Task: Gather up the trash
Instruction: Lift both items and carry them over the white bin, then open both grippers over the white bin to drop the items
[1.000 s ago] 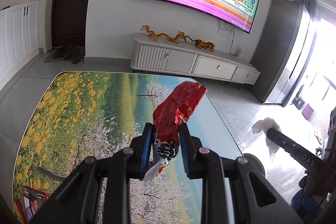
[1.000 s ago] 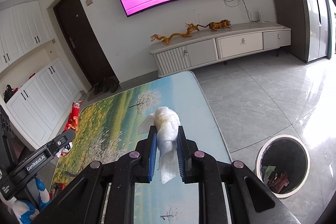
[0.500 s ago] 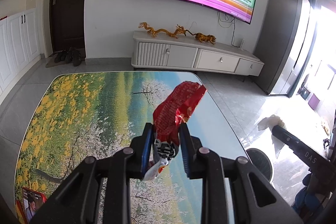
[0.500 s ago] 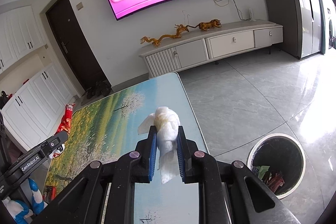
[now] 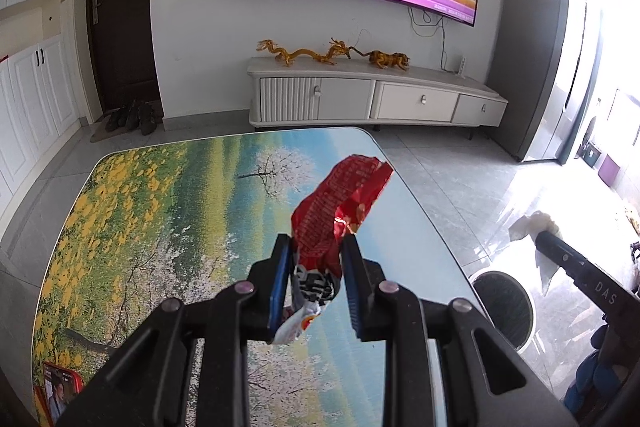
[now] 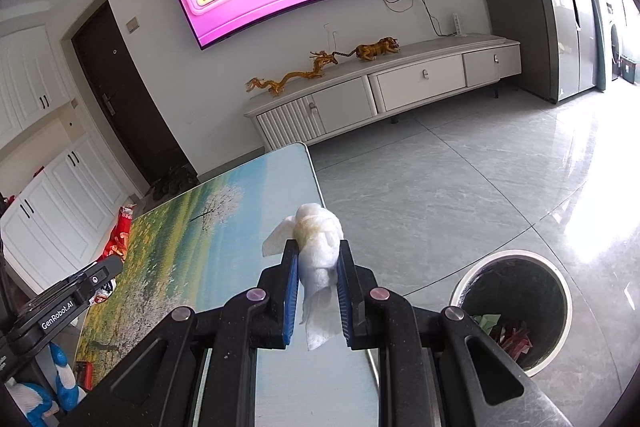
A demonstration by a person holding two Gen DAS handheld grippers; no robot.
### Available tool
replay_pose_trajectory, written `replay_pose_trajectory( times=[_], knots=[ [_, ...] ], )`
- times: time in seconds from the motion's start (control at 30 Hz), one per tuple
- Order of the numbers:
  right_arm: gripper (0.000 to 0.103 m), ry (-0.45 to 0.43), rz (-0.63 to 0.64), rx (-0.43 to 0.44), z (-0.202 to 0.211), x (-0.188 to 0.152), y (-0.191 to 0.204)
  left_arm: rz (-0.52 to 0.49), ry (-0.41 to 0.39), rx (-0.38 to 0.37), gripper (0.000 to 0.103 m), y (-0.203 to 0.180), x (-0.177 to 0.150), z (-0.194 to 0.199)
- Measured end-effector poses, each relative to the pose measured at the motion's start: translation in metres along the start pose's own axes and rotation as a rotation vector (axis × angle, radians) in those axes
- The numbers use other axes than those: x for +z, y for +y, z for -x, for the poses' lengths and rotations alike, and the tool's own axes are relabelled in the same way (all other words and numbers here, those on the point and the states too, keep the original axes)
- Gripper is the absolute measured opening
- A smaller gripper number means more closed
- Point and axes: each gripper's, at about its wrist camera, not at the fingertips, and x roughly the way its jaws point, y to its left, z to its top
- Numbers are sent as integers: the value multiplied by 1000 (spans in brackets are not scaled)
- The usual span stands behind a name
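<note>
Landscape-print table under me, bin on floor beside it. My left gripper pinching red wrapper, right gripper clamping crumpled tissue.

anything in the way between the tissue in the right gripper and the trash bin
Nothing visible. The right gripper holds the crumpled tissue above the table's right edge, and the open trash bin sits on bare floor to its lower right, with wrappers already inside.

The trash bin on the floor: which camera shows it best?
The right wrist view: the trash bin shows its whole rim and wrappers inside. The left wrist view catches only part of it, cut off by the table edge, insides unseen.
</note>
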Motion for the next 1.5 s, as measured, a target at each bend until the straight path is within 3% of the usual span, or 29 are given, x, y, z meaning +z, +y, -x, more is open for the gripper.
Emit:
replay_pose_trajectory(
  times=[0.3, 0.63, 0.83, 1.23, 1.3, 1.43, 1.5],
  knots=[
    [17, -8, -60, -23, 2, -2, -29, -78, 35, -31, 24, -37, 4, -14],
    [17, -4, -177, -163, 11, 1, -108, -239, 151, -270, 26, -144, 18, -57],
    [17, 56, -232, -267, -5, -5, -161, -306, 254, -400, 27, -216, 14, -96],
    [21, 209, -321, -412, -51, -30, -242, -358, 463, -544, 27, -311, -17, -173],
    [27, 224, -333, -424, -53, -33, -251, -358, 486, -564, 27, -318, -22, -182],
    [43, 236, -347, -447, -50, -36, -259, -334, 526, -603, 56, -328, -26, -191],
    [46, 238, -355, -460, -46, -38, -262, -330, 528, -616, 56, -332, -25, -191]
  ],
)
